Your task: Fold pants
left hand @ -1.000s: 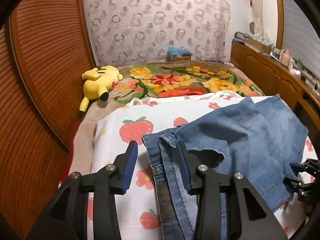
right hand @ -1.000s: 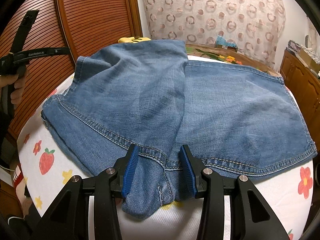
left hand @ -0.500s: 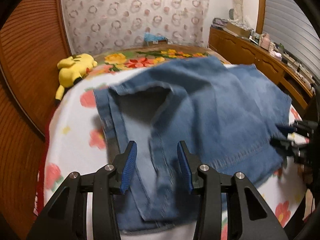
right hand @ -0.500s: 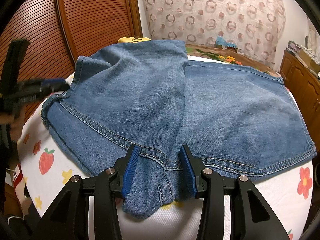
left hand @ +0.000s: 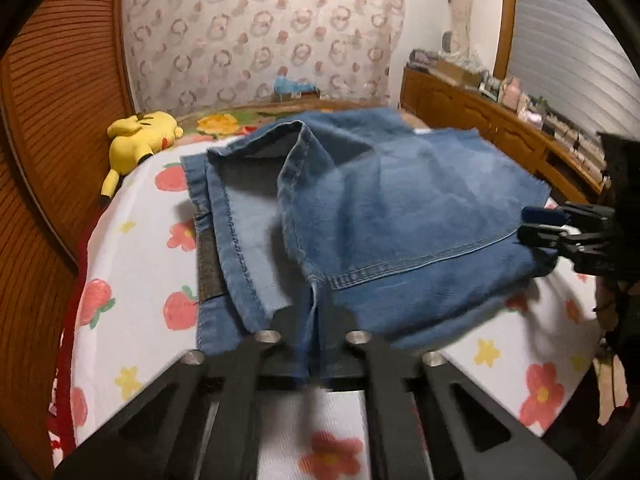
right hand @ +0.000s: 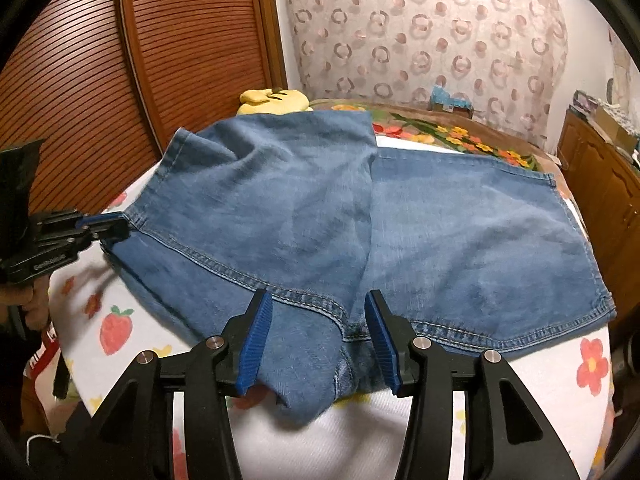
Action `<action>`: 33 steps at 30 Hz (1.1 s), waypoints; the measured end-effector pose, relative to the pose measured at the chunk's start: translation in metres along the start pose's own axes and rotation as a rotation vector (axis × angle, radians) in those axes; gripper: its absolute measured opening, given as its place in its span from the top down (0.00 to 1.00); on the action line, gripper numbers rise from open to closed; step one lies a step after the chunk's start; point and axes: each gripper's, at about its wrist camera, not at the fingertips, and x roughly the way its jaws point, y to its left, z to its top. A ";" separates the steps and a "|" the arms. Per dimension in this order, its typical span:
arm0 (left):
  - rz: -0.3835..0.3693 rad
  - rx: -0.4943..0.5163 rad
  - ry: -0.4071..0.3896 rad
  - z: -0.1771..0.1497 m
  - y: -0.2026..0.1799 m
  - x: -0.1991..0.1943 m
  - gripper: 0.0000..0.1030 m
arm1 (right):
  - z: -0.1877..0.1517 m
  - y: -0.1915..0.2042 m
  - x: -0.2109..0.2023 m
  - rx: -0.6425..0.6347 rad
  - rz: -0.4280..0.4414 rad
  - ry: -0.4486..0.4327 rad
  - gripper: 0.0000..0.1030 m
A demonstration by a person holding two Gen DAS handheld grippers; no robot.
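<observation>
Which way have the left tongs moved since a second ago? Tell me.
Yes. The left tongs came in from the wooden door to the jeans and shut on their edge.

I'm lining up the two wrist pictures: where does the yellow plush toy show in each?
Left wrist view: yellow plush toy far left, beside the wooden slatted door, beyond the jeans.
Right wrist view: only its top peeks over the jeans' far edge, upper centre-left.
Shared landmark: the ring-patterned curtain behind the bed.

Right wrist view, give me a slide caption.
Right gripper opening around the jeans hem while the left gripper pinches their far edge.
</observation>
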 end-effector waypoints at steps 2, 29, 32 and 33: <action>0.004 -0.014 -0.037 -0.003 0.001 -0.016 0.96 | 0.001 -0.002 -0.004 0.004 -0.001 -0.005 0.51; 0.058 -0.069 -0.030 0.039 0.048 0.000 0.57 | 0.001 0.008 0.007 -0.025 0.046 0.003 0.51; 0.092 -0.057 -0.023 0.054 0.055 0.013 0.57 | 0.000 0.010 0.009 -0.028 0.045 0.006 0.51; 0.094 -0.057 -0.024 0.056 0.057 0.015 0.57 | 0.000 0.011 0.010 -0.030 0.043 0.006 0.51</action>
